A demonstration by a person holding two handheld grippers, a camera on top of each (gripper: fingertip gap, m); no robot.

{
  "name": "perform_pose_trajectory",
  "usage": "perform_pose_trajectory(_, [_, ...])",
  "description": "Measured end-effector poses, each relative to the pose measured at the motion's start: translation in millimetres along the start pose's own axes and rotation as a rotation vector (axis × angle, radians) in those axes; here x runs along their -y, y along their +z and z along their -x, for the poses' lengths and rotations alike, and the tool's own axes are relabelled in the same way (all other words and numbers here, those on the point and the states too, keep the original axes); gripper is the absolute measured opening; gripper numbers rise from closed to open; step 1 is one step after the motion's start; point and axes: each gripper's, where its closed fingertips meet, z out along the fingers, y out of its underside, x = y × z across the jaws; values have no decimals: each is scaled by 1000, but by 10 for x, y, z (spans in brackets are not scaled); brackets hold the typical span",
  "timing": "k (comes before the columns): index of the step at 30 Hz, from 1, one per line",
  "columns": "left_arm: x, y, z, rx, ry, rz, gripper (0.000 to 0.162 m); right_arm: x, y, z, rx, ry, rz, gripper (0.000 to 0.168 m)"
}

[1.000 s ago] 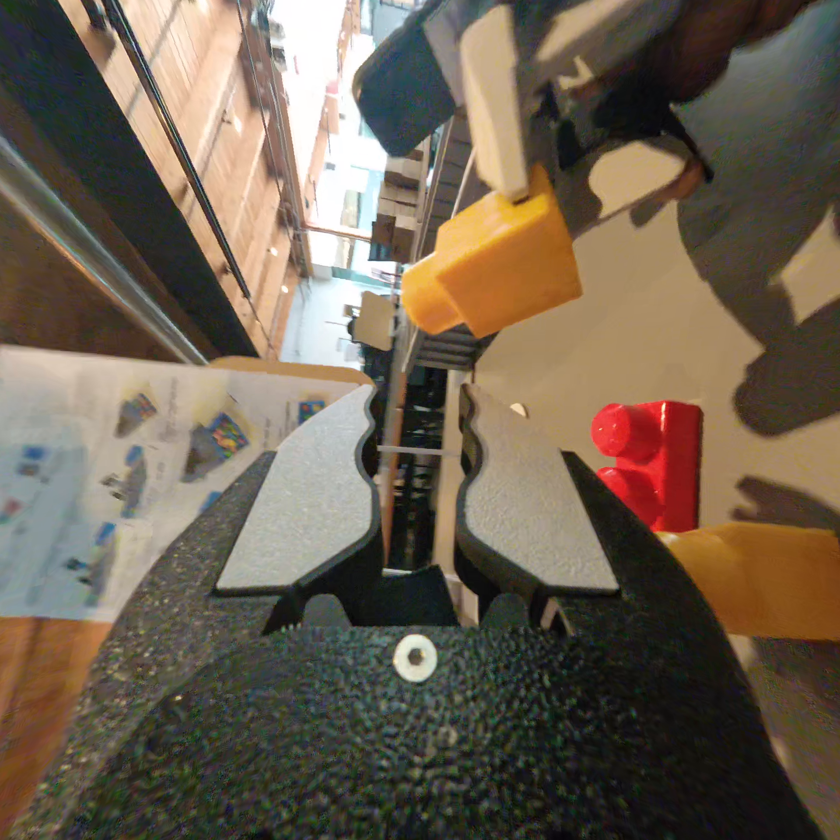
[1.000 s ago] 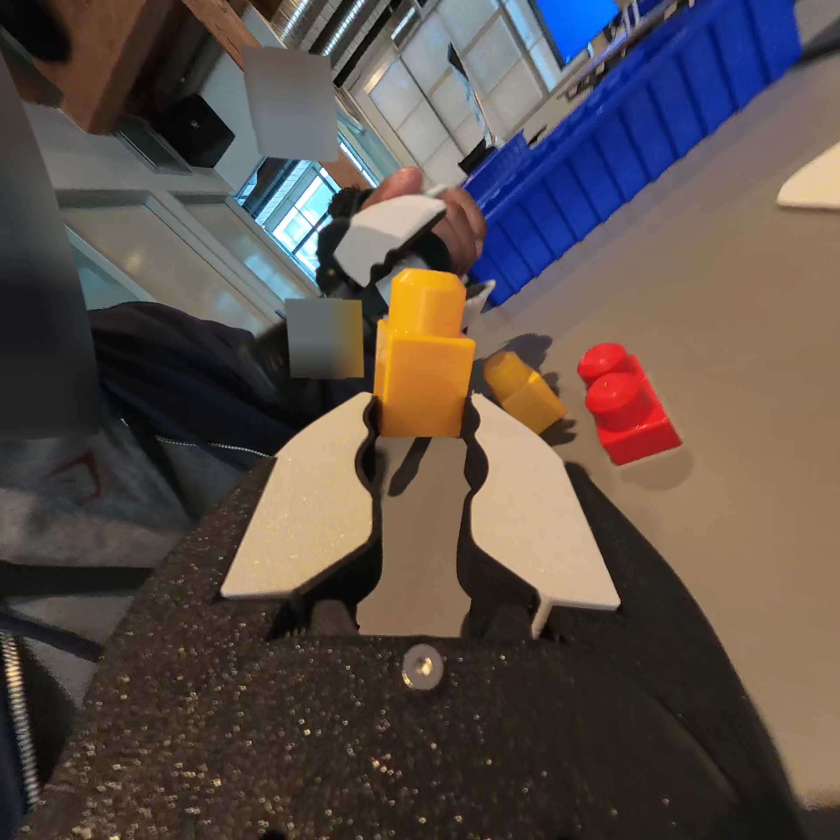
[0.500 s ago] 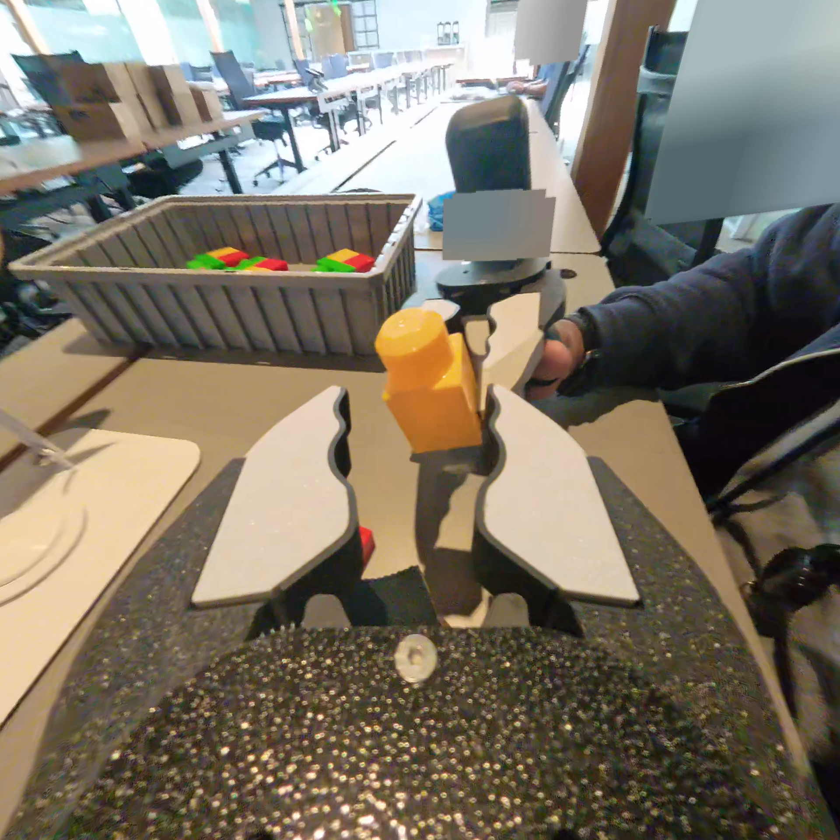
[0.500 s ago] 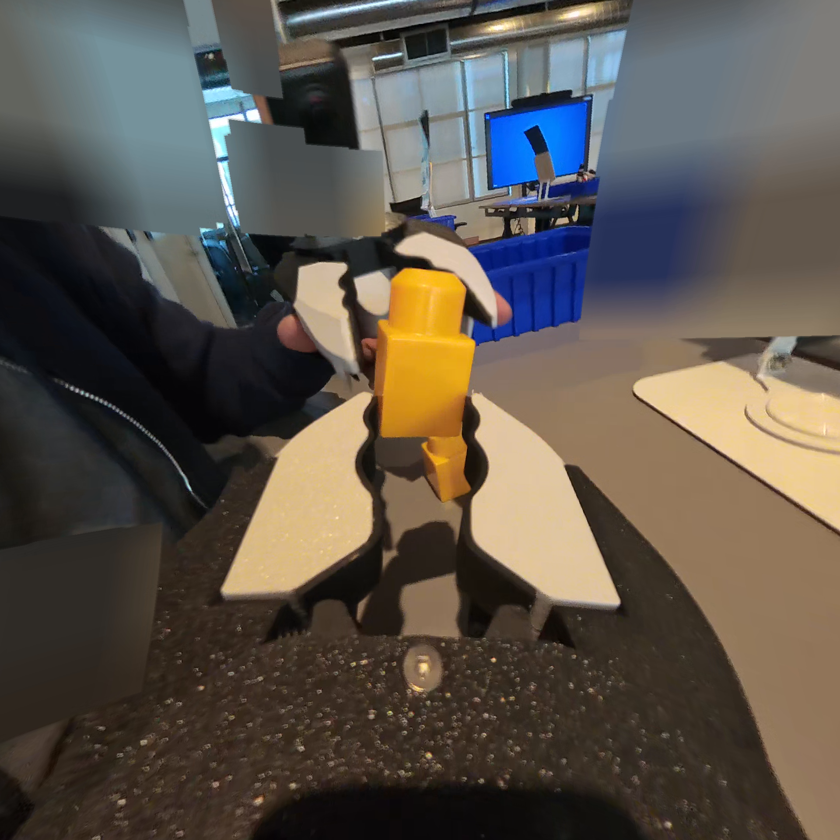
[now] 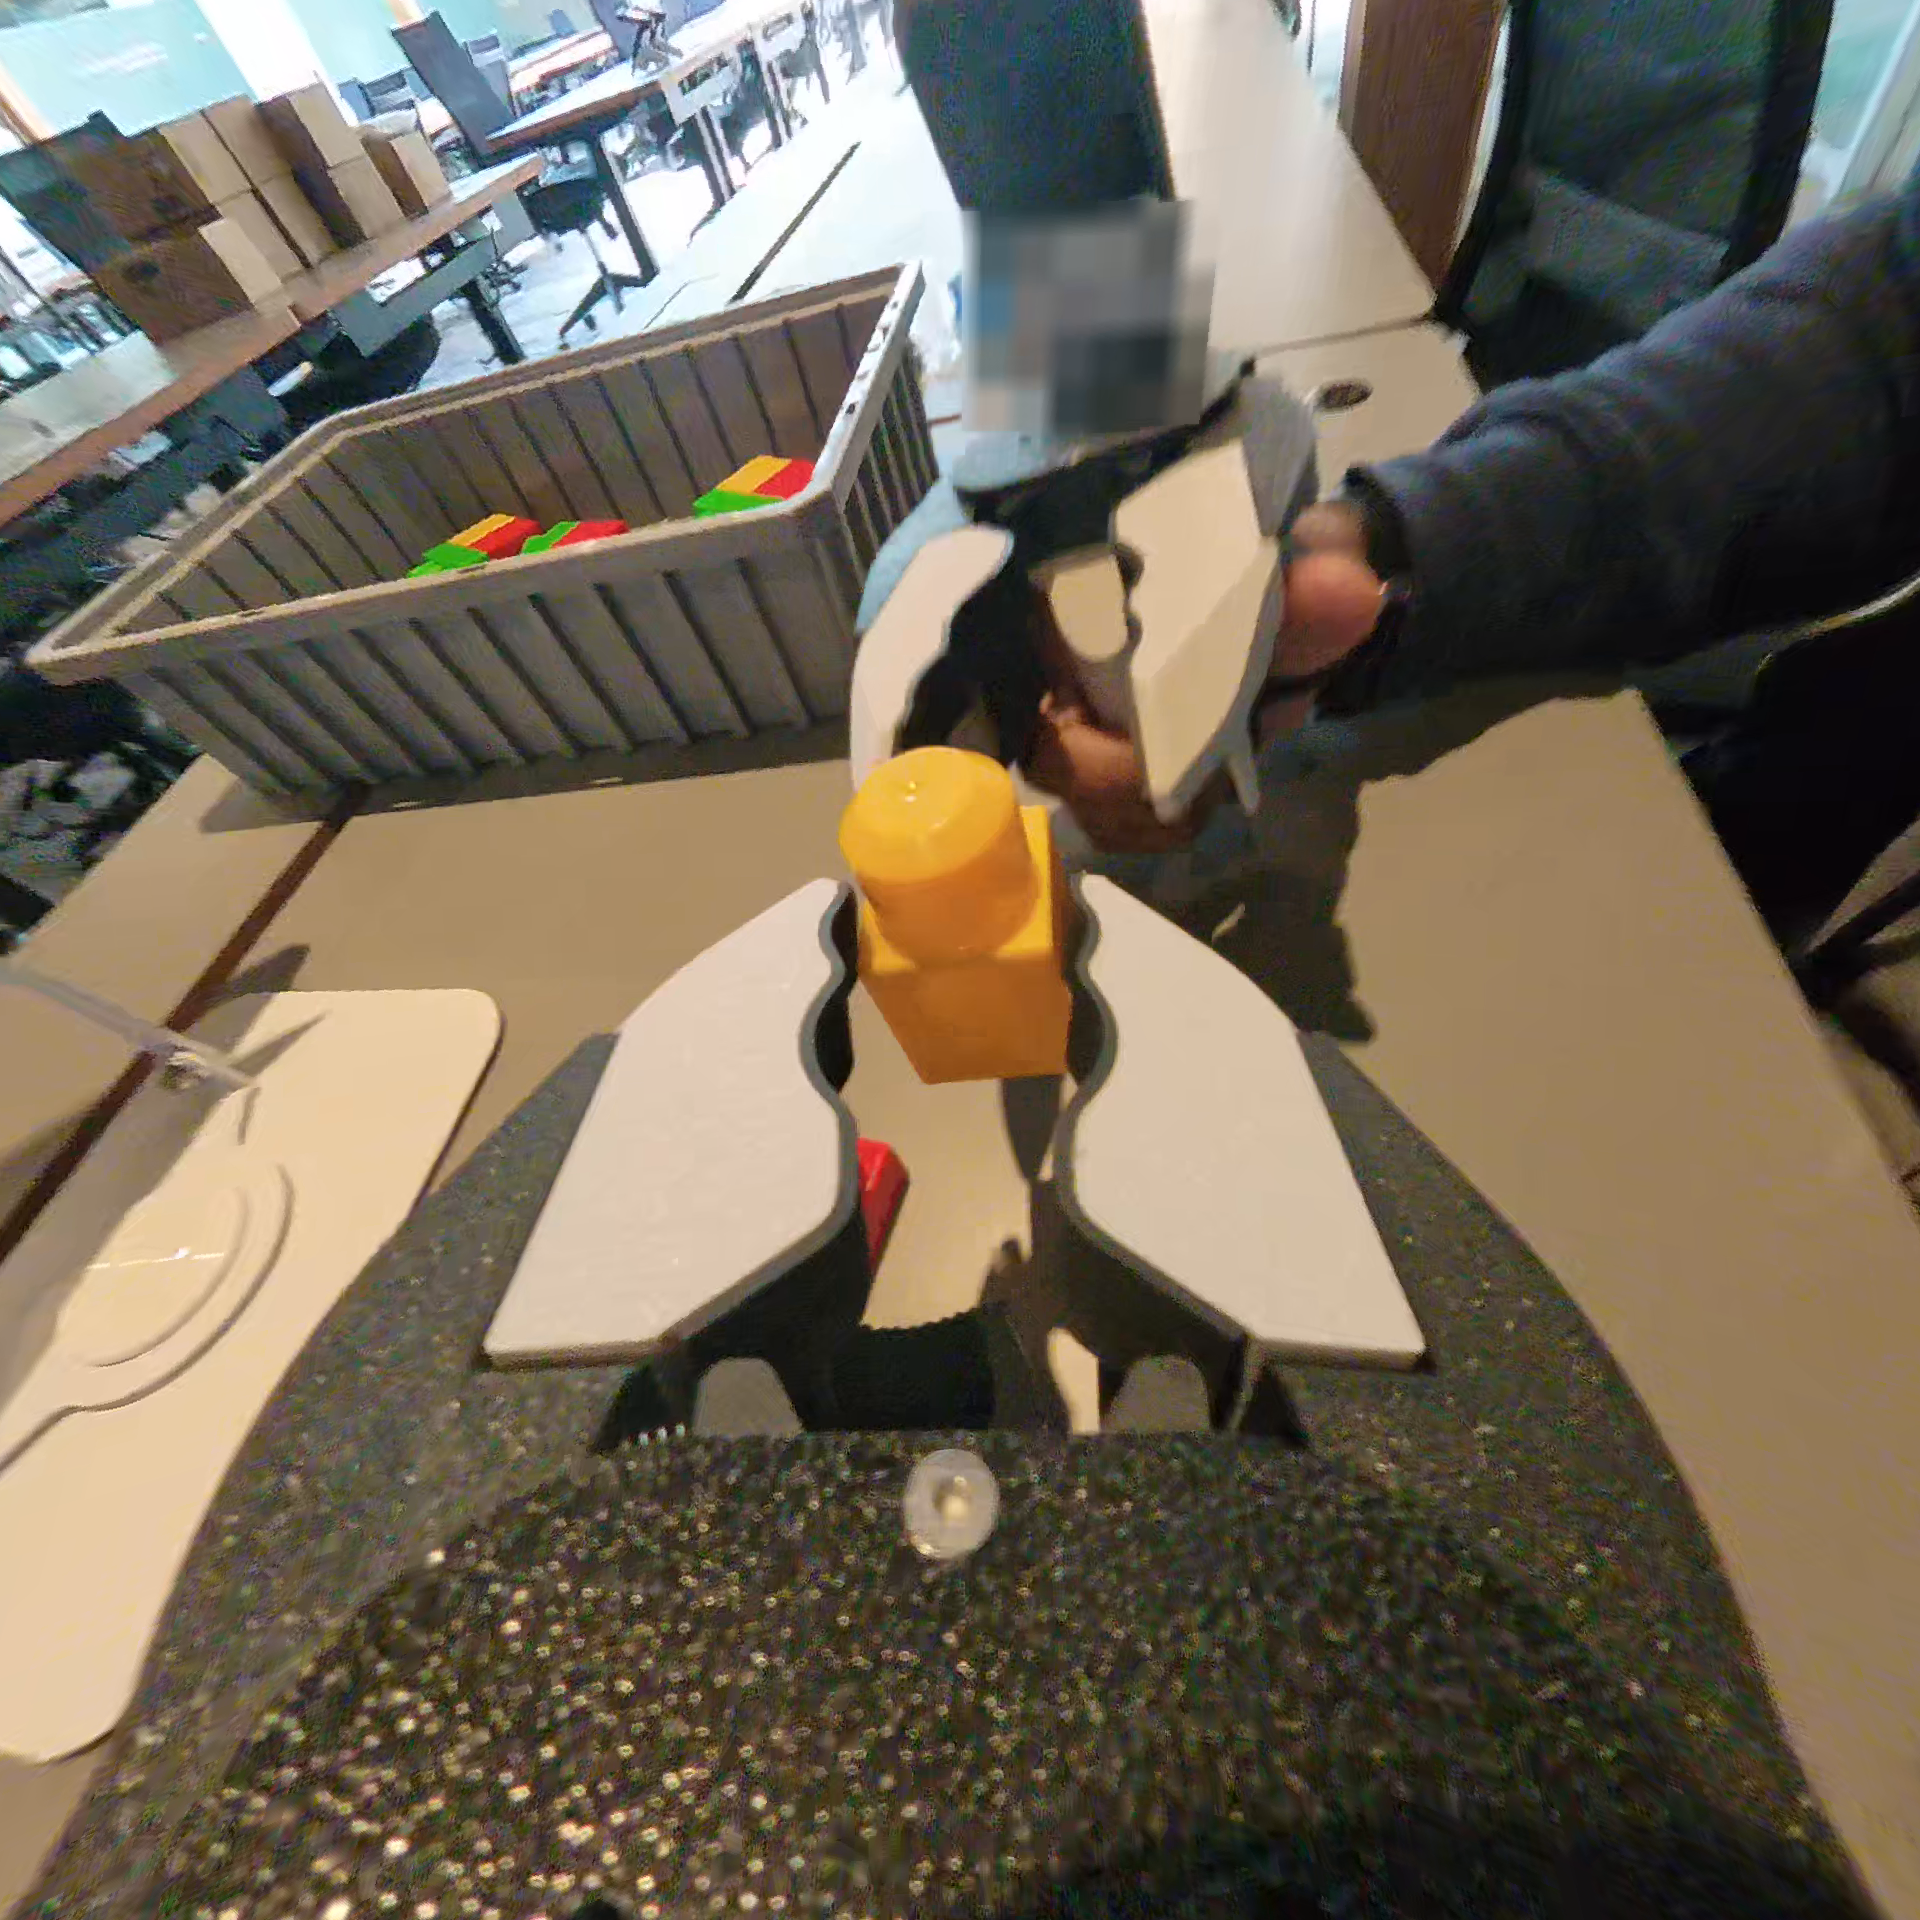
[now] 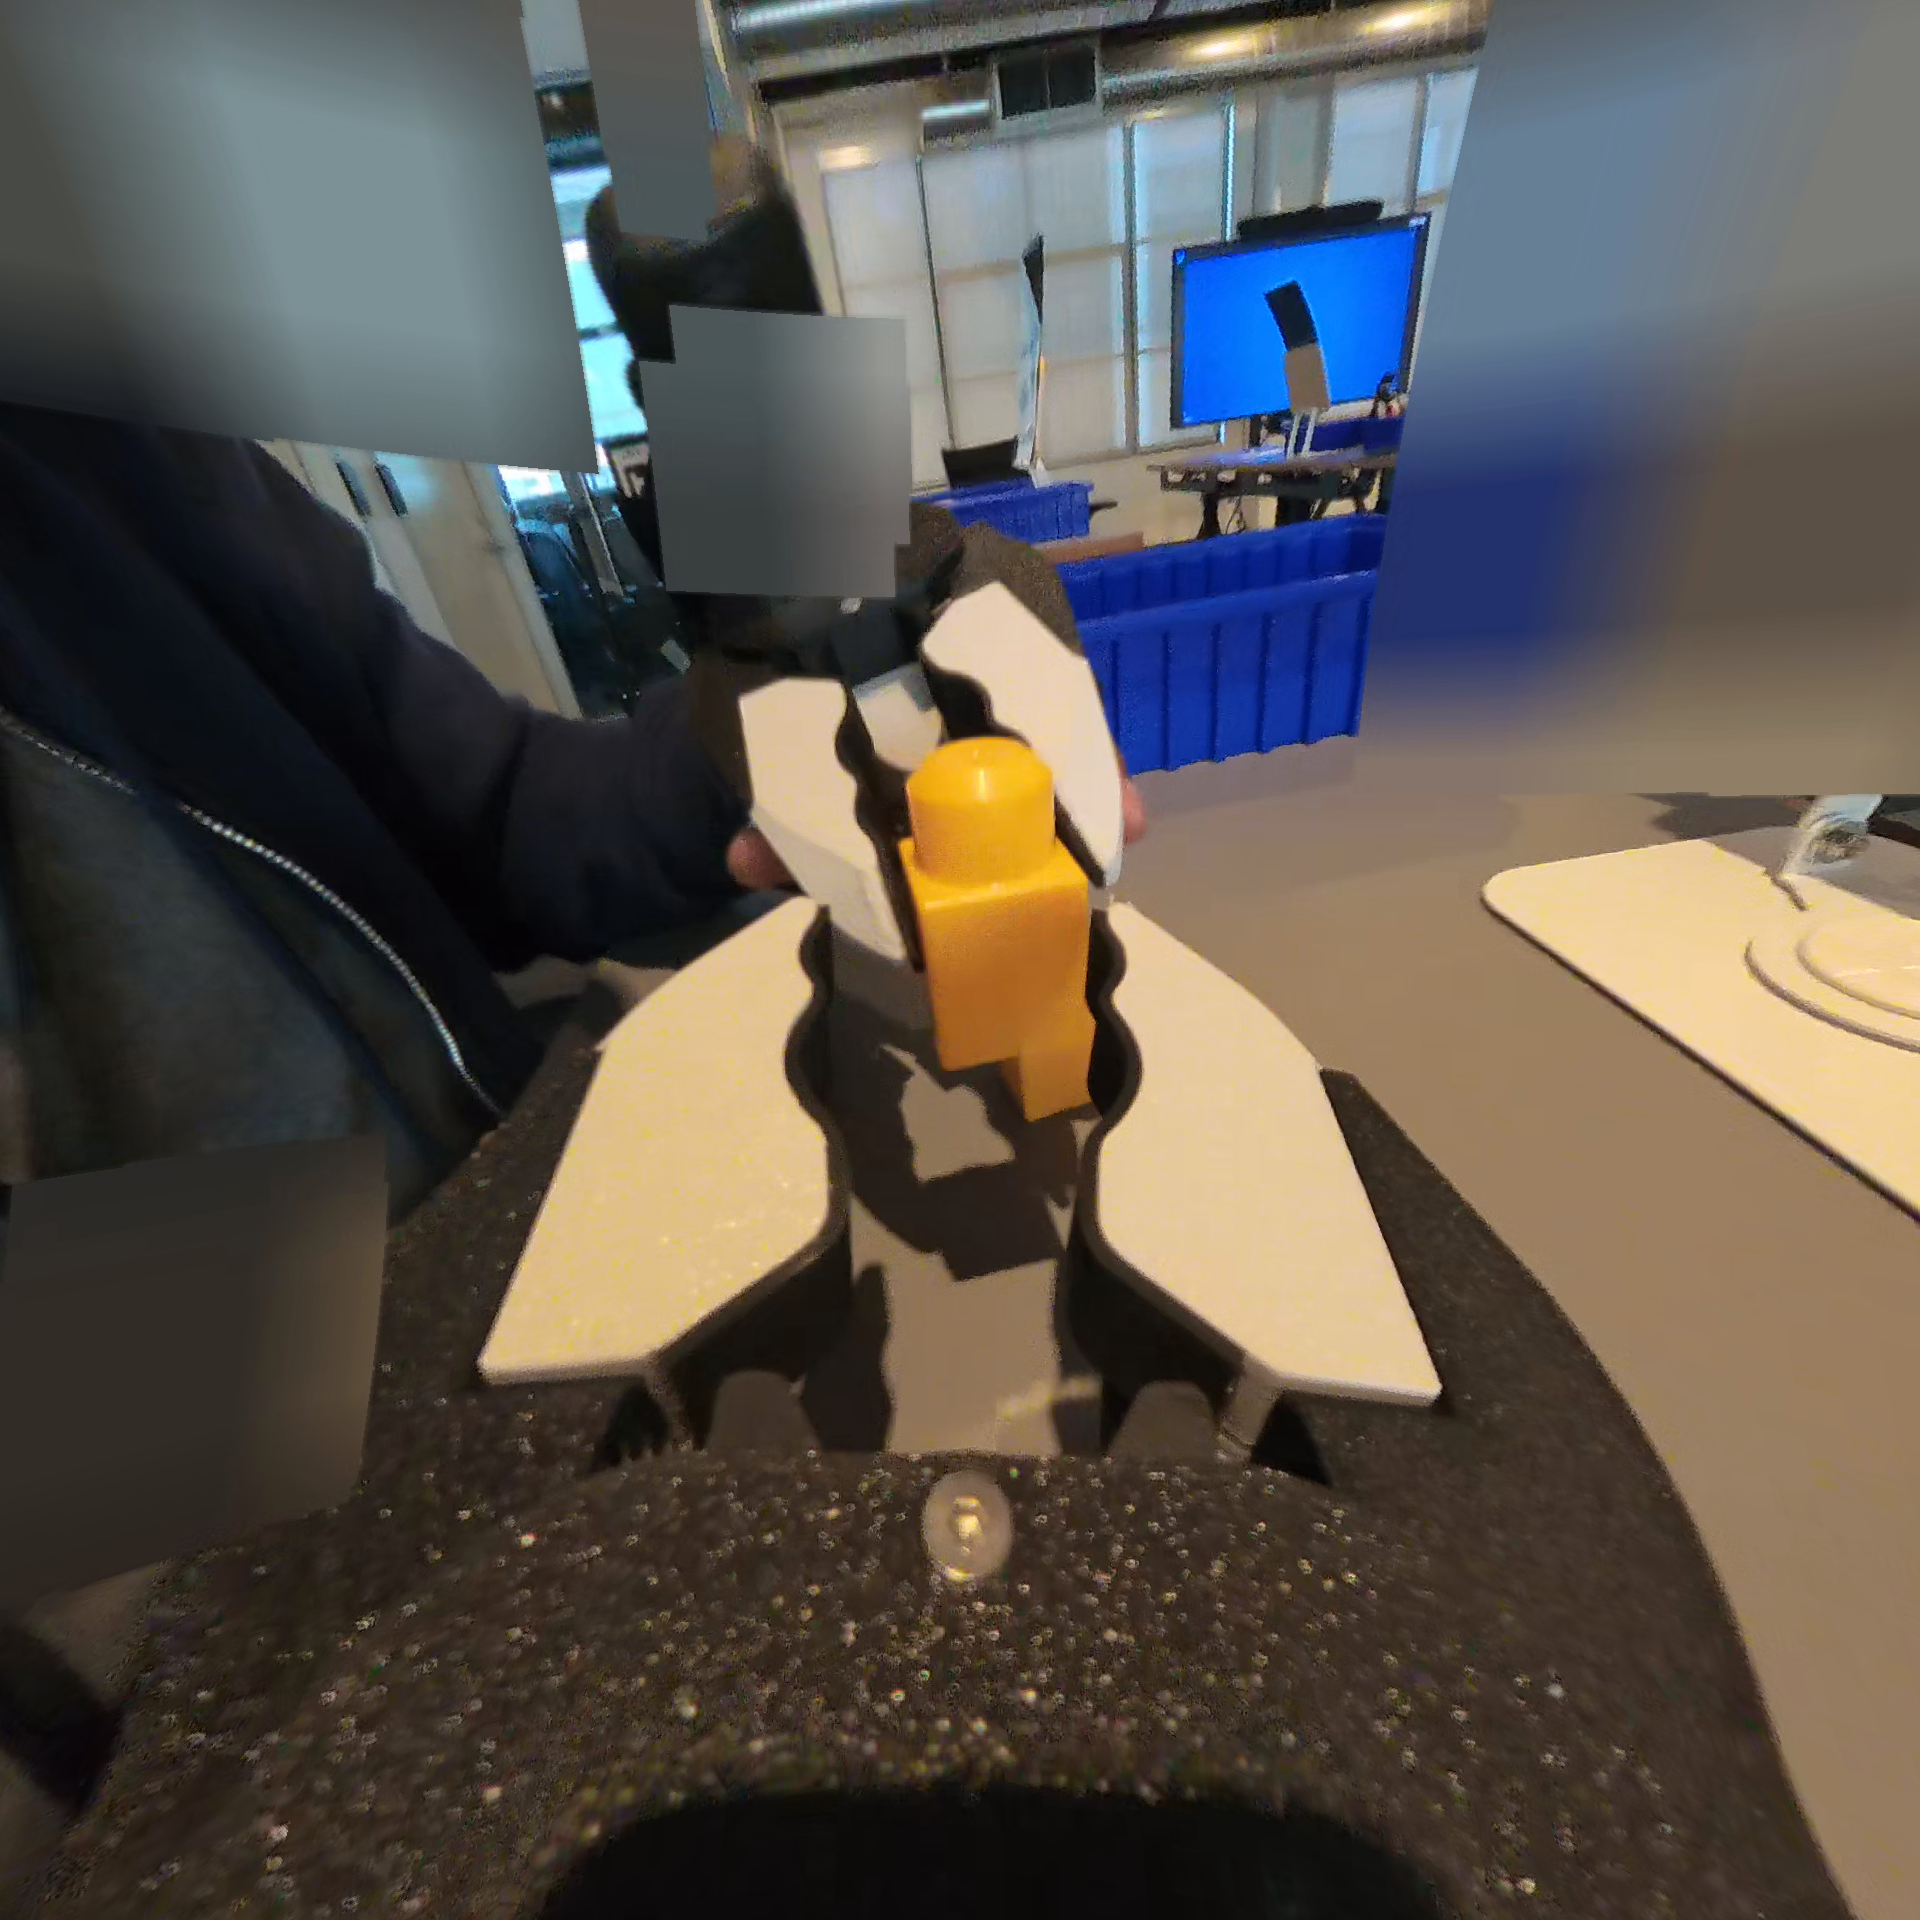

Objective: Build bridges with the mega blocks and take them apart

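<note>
Left gripper [image 5: 961,940] clamps yellow block [image 5: 961,935], stud up. Right gripper [image 6: 961,935] parted; contact with the block unclear

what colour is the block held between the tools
Orange-yellow block; the right wrist view shows it best.

block [image 5: 961,956] between jaws, bin [image 5: 499,644] behind, blocks [image 5: 520,535] inside

I see bright, even daylight from the far windows [image 6: 1101,260]; soft shadows pool on the table [image 5: 1558,1039] under each tool. Edges bow, and the right tool [image 5: 1060,665] looks perhaps motion-smeared.
</note>
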Motion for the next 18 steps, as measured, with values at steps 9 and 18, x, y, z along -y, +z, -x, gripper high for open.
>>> perform_pose_trajectory(9, [-146, 120, 9, 112, 153, 148, 37, 83, -81, -8, -83, -92, -14, 36])
perform_pose_trajectory(18, [-158, 160, -38, 113, 152, 157, 37, -28, 39, -12, -125, -131, 52, 34])
